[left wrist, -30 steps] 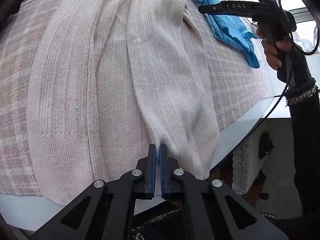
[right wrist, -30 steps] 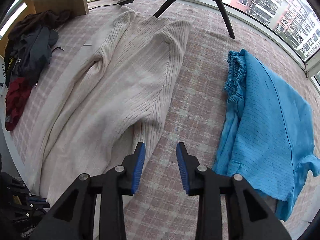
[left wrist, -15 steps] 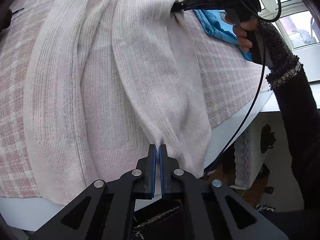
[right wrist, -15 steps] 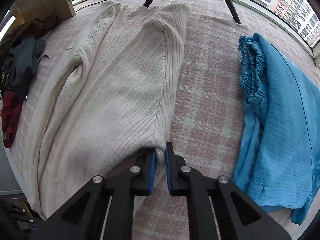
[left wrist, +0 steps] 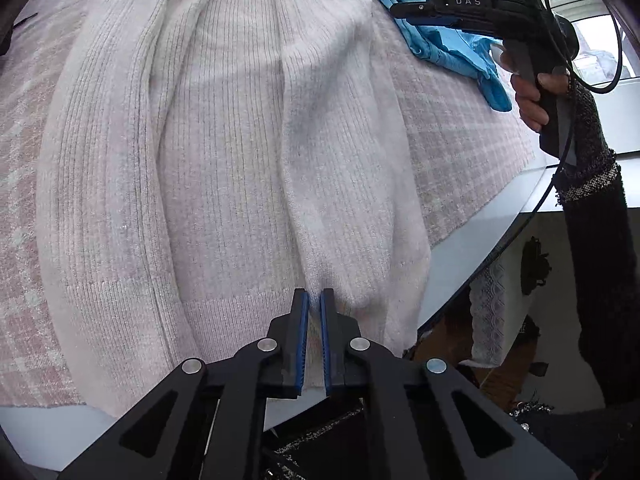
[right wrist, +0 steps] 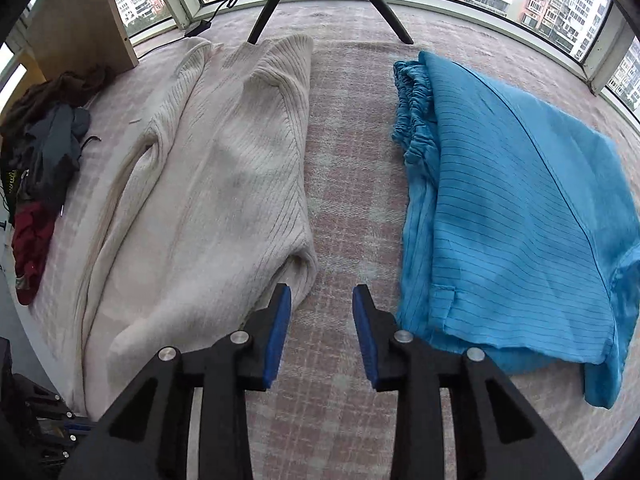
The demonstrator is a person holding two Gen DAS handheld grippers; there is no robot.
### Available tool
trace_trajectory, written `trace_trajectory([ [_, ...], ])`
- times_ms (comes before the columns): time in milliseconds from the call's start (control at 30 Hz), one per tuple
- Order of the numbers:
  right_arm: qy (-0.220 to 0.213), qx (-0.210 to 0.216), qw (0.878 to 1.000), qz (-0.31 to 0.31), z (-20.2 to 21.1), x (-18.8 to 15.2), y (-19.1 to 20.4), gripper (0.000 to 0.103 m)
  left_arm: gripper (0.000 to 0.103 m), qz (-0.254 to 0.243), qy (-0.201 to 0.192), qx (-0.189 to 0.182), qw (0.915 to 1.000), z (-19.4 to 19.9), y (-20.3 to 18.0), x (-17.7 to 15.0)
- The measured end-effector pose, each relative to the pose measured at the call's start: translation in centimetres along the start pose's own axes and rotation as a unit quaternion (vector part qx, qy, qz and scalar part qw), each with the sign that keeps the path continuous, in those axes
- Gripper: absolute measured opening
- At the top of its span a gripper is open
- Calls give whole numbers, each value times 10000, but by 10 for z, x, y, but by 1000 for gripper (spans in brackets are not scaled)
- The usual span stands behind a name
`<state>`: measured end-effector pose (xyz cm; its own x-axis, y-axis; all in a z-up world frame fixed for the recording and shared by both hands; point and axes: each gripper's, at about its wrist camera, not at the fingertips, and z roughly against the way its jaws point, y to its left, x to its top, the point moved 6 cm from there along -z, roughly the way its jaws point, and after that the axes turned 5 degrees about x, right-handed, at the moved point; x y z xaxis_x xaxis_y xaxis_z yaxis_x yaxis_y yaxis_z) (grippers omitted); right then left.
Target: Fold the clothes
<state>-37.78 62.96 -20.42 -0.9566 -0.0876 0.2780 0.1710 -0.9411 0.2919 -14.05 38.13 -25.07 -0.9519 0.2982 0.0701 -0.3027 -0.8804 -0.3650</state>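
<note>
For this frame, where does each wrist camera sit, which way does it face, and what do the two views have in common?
Left wrist: on the left gripper at the table's near edge, looking along the cream sweater from its hem; the right gripper, the hand holding it and a dark sleeve show at right.
Right wrist: on the right gripper, above the checked cloth, facing the windows; only its own open fingers show.
Shared: the cream sweater and the blue garment.
</note>
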Motion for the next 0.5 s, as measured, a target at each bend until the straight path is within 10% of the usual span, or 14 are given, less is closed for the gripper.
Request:
trace_trajectory([
  [367,-373,1538,9854,-620,77,-113,53,37,24,-412,67,-256,9988,-1,-27,-44],
  [500,-480,1408,9871,-595,44,-91,62,37,24,-704,36,-365,9968,-9,-57,-49],
])
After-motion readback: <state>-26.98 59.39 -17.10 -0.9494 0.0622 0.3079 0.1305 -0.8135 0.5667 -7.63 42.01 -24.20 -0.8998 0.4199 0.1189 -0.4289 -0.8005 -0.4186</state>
